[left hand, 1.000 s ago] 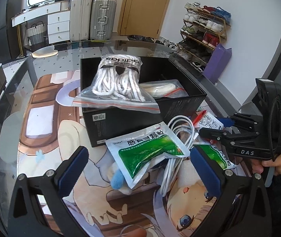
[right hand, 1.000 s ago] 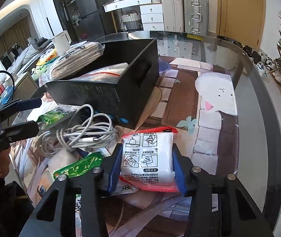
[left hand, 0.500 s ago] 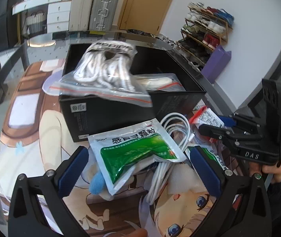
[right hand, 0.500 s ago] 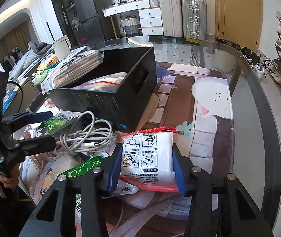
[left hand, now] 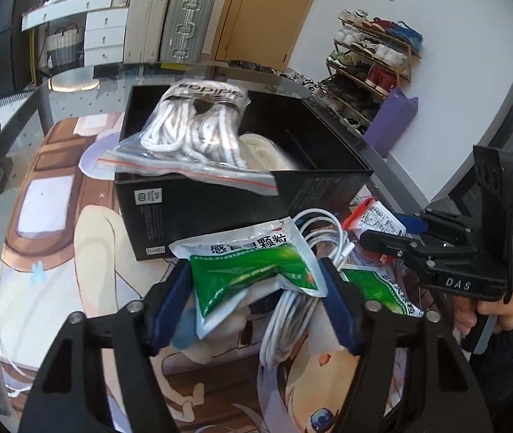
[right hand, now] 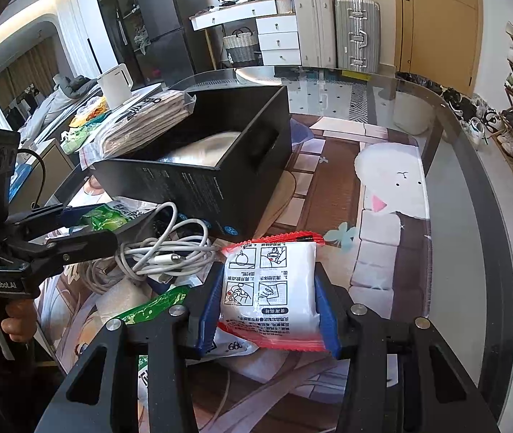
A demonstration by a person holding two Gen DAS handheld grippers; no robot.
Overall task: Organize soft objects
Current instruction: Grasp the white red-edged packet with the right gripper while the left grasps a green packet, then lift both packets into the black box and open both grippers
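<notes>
My left gripper (left hand: 256, 299) is shut on a green-and-white sachet (left hand: 253, 270) just in front of the black box (left hand: 220, 205). A zip bag of white rope (left hand: 191, 140) lies across the box's near-left rim, and a pale bag (left hand: 263, 151) lies inside. My right gripper (right hand: 269, 299) is shut on a white pack with red edges (right hand: 271, 288), right of the box (right hand: 198, 184). The right gripper also shows in the left wrist view (left hand: 397, 238). The left gripper shows in the right wrist view (right hand: 87, 223).
A coiled white cable (left hand: 314, 241) and another green sachet (left hand: 375, 288) lie between the grippers, with white foam (right hand: 119, 292) under them. The glass table's curved edge (right hand: 473, 166) runs on the right. A shoe rack (left hand: 372, 68) and suitcases (left hand: 188, 25) stand beyond.
My left gripper has closed from wide open onto the green-and-white sachet. The right gripper keeps its hold on the white pack and has barely moved.
</notes>
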